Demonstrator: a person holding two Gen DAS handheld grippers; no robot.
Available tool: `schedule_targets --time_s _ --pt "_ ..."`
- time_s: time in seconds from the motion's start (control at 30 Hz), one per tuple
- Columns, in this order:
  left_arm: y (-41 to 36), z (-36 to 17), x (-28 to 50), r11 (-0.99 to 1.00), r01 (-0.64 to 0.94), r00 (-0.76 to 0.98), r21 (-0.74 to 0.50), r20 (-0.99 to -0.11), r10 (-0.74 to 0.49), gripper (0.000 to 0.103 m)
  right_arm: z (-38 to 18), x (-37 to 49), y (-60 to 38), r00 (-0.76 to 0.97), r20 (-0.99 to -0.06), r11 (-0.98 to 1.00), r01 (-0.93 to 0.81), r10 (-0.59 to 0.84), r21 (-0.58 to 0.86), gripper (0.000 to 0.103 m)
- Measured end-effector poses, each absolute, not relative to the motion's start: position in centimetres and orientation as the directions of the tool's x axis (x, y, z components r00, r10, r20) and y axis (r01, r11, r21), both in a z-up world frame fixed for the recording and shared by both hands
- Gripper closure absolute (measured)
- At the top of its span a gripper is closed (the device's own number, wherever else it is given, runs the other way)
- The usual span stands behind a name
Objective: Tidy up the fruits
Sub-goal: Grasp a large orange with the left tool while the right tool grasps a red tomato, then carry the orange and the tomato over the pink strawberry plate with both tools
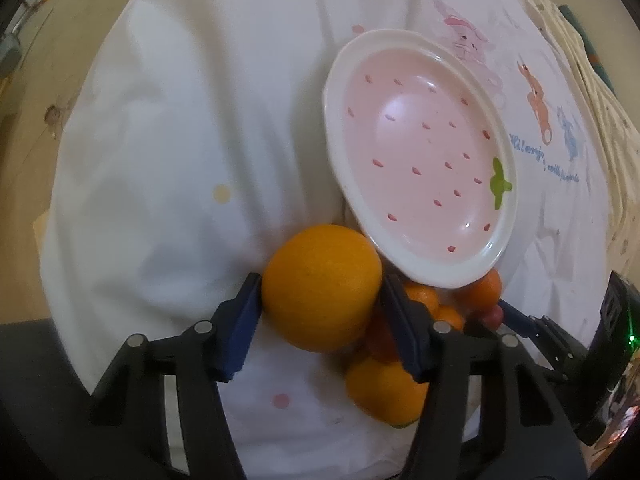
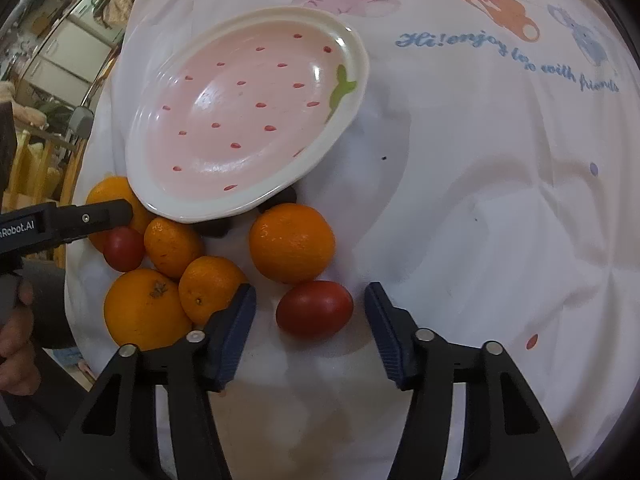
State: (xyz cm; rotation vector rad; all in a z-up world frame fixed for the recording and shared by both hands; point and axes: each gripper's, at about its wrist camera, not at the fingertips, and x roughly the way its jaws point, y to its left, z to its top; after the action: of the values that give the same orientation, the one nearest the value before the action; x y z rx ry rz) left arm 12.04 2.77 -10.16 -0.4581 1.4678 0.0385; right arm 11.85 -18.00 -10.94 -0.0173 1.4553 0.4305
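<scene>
A large orange (image 1: 320, 284) sits between the blue pads of my left gripper (image 1: 322, 280), and both pads press its sides. Behind it lie several smaller oranges (image 1: 384, 392) and a red fruit. A pink strawberry-patterned plate (image 1: 420, 140) with a white rim lies tilted, its near edge resting over the fruit pile. In the right wrist view my right gripper (image 2: 310, 288) straddles a red tomato (image 2: 314, 308), with a gap at each pad. A mandarin (image 2: 292, 242) lies just beyond it. The left gripper (image 2: 108, 214) reaches in from the left edge.
A white tablecloth (image 2: 480, 200) with cartoon animals and blue lettering covers the table. To the left lie a big orange (image 2: 146, 308), two mandarins (image 2: 172, 246) and a small tomato (image 2: 124, 248). Dark objects (image 2: 280, 198) hide under the plate's rim. A person's hand (image 2: 16, 332) shows at lower left.
</scene>
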Motion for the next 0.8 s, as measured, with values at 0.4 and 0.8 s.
schedule_targets --time_s 0.4,0.8 --pt "2.5 -9.6 11.9 0.926 -0.281 0.144 -0.251 -0.965 -0.218 0.052 -10.1 12.3 -17.8 0.086 -0.957 0.920 -0.310 0.278 0.239 0.063" --pt "3.2 -7.4 11.2 0.942 -0.265 0.237 -0.207 -0.961 -0.145 0.053 -8.3 11.3 -19.4 0.130 -0.940 0.919 -0.287 0.316 0.270 0.063"
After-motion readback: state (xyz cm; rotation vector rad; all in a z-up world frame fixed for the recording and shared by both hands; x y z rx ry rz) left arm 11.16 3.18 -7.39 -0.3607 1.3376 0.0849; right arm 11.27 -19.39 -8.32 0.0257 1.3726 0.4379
